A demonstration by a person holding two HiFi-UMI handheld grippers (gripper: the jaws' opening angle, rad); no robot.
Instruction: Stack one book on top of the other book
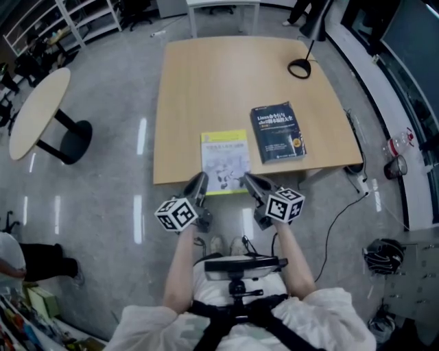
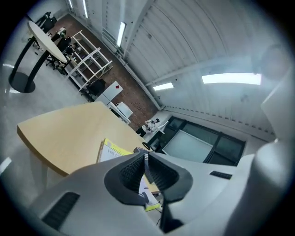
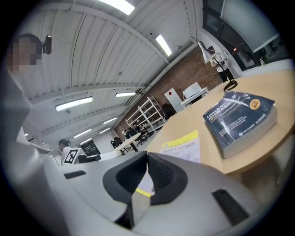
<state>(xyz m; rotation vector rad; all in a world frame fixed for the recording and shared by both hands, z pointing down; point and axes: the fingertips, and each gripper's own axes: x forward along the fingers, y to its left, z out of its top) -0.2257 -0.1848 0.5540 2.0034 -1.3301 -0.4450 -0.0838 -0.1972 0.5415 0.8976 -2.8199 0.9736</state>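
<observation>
A thin book with a yellow-and-white cover (image 1: 225,162) lies at the near edge of the wooden table (image 1: 206,82), overhanging it slightly. A thicker dark blue book (image 1: 278,132) lies to its right, apart from it. My left gripper (image 1: 199,181) is shut and empty, hovering just before the table's near edge at the yellow book's left corner. My right gripper (image 1: 247,179) is also shut and empty, at that book's right corner. The yellow book (image 2: 112,152) shows beyond the shut left jaws. In the right gripper view the yellow book (image 3: 184,146) and blue book (image 3: 239,119) lie ahead.
A black lamp base (image 1: 300,68) stands at the table's far right. A round side table (image 1: 38,113) stands on the floor to the left. Cables and a bag (image 1: 384,255) lie on the floor at the right. Shelving (image 1: 62,20) lines the far left.
</observation>
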